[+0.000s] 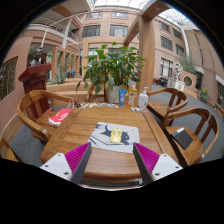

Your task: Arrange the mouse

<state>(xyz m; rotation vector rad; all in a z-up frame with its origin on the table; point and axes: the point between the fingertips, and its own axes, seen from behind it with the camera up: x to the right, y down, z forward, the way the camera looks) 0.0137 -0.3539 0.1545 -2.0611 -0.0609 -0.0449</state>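
Note:
A small yellowish mouse [116,134] lies on a grey mouse mat [100,141] in the middle of a wooden table [90,120]. My gripper [111,152] is above the table's near edge, and the mouse is just ahead of its fingers and apart from them. The fingers are open wide, with the magenta pads [76,157] facing each other and nothing between them.
Wooden chairs stand around the table; the left one [35,105] holds a red book [60,116]. A dark flat object [181,136] lies at the table's right edge. A potted plant [110,65] and bottles [143,98] stand at the far end.

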